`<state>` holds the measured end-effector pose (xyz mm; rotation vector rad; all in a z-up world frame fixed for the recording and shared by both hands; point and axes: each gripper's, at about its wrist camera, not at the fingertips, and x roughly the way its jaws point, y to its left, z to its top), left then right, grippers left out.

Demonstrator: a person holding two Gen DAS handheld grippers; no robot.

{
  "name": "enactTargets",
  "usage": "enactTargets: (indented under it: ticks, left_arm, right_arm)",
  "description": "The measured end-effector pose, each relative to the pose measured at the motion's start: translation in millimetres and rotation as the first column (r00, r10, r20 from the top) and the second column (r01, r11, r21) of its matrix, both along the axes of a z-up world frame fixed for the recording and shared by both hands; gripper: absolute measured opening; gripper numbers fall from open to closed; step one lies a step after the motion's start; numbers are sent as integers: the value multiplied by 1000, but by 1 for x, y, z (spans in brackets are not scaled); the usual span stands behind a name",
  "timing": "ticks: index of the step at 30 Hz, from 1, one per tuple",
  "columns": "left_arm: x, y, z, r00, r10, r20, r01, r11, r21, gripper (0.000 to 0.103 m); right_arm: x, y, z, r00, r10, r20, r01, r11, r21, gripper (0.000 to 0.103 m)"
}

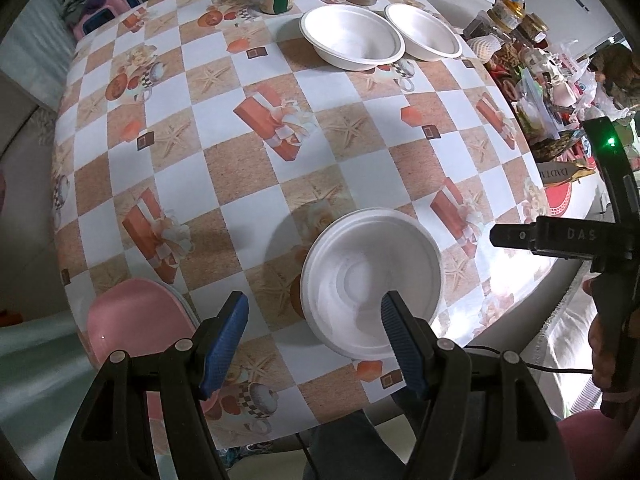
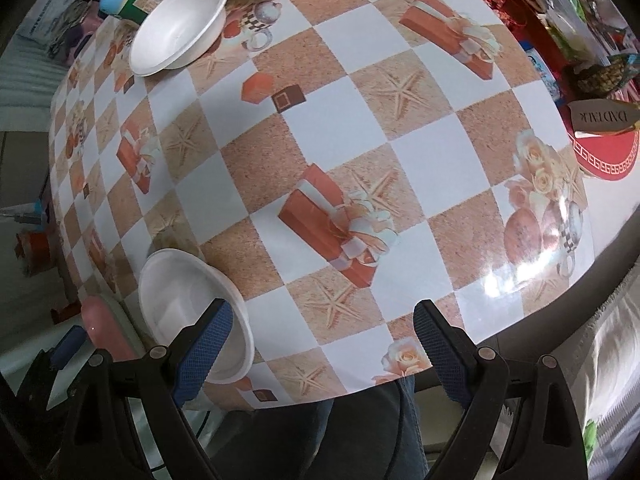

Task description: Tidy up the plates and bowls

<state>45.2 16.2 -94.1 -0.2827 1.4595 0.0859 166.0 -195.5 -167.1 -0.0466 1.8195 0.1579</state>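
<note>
A pink plate (image 1: 132, 320) is lying left of the near white bowl (image 1: 372, 280) on the bench (image 1: 240, 168), its near edge hidden behind the spread, empty left tool (image 1: 316, 336). The bowl is sitting under that tool's right finger; contact is unclear. Beyond it, two white bowls (image 1: 352, 36) are overlapping, while the right tool (image 2: 324, 344) is hovering spread, gripping nothing.

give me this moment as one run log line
left gripper: open, empty | right gripper: open, empty | near white bowl: upright on table | two far bowls: unstacked
</note>
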Motion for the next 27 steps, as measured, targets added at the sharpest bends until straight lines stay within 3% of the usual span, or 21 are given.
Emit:
enactTargets:
  ticks: [27]
  left_arm:
    - [-4,-3,4,1000,6,11,-6,1000,-6,73]
  right_arm:
    - [-11,-1,0,1000,9,-14,-9,1000,-11,93]
